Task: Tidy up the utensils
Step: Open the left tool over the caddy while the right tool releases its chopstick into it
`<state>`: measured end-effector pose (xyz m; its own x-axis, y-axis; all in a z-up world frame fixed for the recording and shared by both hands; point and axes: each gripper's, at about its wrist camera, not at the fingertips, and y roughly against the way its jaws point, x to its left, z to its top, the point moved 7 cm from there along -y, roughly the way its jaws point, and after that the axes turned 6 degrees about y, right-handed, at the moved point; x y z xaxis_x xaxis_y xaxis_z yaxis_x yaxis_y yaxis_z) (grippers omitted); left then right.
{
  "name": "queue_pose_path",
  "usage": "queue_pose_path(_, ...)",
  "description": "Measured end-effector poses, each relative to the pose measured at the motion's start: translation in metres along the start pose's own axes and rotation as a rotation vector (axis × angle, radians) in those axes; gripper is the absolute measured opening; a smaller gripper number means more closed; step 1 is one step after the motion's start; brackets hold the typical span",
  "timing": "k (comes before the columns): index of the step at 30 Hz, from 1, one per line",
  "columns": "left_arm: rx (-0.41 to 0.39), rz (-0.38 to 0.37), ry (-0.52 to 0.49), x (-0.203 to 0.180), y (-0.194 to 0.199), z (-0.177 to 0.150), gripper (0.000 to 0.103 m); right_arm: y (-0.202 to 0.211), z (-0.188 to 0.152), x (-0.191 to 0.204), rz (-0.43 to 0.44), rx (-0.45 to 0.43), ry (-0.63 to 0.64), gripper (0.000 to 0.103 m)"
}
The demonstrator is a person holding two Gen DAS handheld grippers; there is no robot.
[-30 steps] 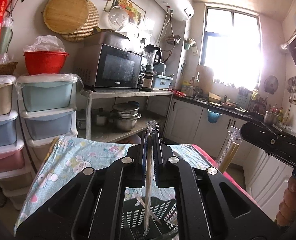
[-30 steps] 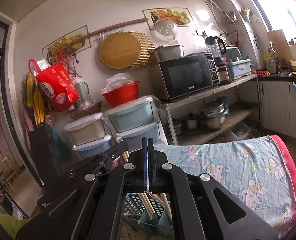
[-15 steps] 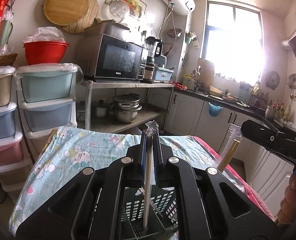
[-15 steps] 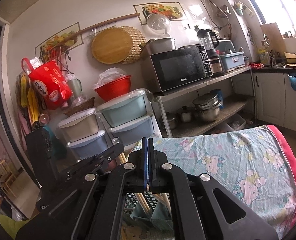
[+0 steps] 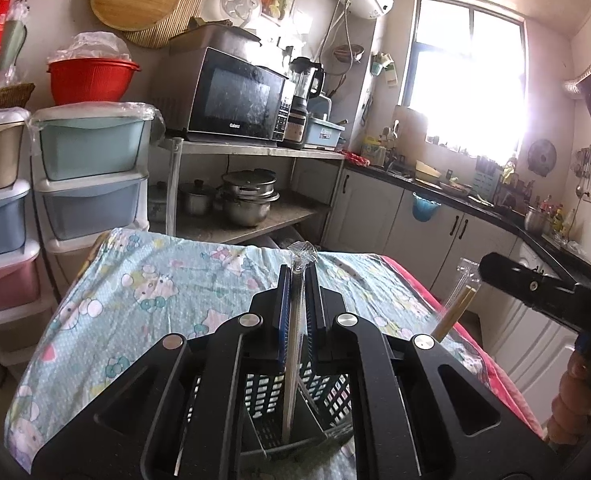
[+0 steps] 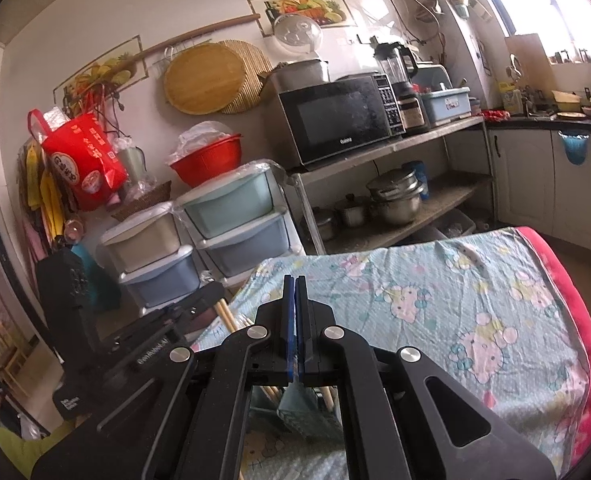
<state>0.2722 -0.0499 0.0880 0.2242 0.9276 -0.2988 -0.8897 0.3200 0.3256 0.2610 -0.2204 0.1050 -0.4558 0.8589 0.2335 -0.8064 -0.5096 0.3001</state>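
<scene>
- The left claw [image 5: 298, 280] is clamped on a wrapped chopstick pair [image 5: 293, 344] that stands upright between its two fingers.
- The clear wrapper's crimped top sticks up just above the fingertips; the lower end reaches down into the basket [image 5: 295, 404].
- The basket is dark, with slotted walls and inner dividers, and sits on the surface [image 5: 143, 304] directly under the left claw.
- The surface is covered with a light blue cartoon-print cloth that has a red edge on the right.
- In the left view the right claw [image 5: 485, 266] comes in from the right edge, closed on a second wrapped chopstick pair [image 5: 457, 304], tilted, brown wood showing through the plastic.
- A hand [image 5: 575, 396] grips that tool at the far right.
- In the right view the right claw [image 6: 295, 280] has its fingers pressed together; what they pinch is hidden there.
- Below it, brown chopsticks [image 6: 273, 392] stand in the basket [image 6: 307, 412], and more sticks [image 6: 225, 314] lean beside the left tool.
- Behind the surface: stacked drawers [image 5: 91, 176], a red bowl [image 5: 91, 80], a microwave [image 5: 235, 100] on a metal shelf and pots [image 5: 247, 200] under it.
</scene>
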Motion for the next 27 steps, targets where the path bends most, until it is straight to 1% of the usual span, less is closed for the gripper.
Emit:
queue_pose_path(4, 0.012, 0.006, 0.011, 0.002, 0.002, -0.005, 0.004, 0.001, -0.008, -0.006, -0.008, 0.017, -0.014, 0.001)
queue_pose_path(7, 0.010, 0.007, 0.018, 0.003, 0.006, -0.008, 0.012, 0.002, -0.013, -0.010, -0.010, 0.025, -0.024, 0.002)
queue_pose_path(12, 0.013, 0.015, 0.018, 0.005, 0.010, -0.011, 0.018, 0.004, -0.020, -0.016, -0.015, 0.036, -0.036, 0.002)
queue_pose_path(13, 0.016, 0.019, 0.021, 0.005, 0.011, -0.012, 0.021, 0.005, -0.021, -0.016, -0.016, 0.038, -0.038, 0.004)
queue_pose_path(16, 0.023, 0.019, 0.032, 0.007, 0.012, -0.015, 0.026, 0.007, -0.024, -0.018, -0.019, 0.041, -0.043, 0.018)
queue_pose_path(19, 0.030, 0.020, 0.034, 0.007, 0.015, -0.019, 0.032, 0.010, -0.027, -0.020, -0.022, 0.045, -0.041, 0.021)
queue_pose_path(22, 0.049, 0.010, 0.054, 0.008, 0.017, -0.023, 0.039, 0.013, -0.029, -0.021, -0.024, 0.048, -0.040, 0.028)
queue_pose_path(23, 0.049, 0.006, 0.057, 0.009, 0.018, -0.022, 0.044, 0.014, -0.030, -0.022, -0.026, 0.048, -0.038, 0.029)
queue_pose_path(27, 0.045, -0.001, 0.063, 0.007, 0.027, -0.024, 0.053, 0.016, -0.034, -0.022, -0.029, 0.058, -0.035, 0.031)
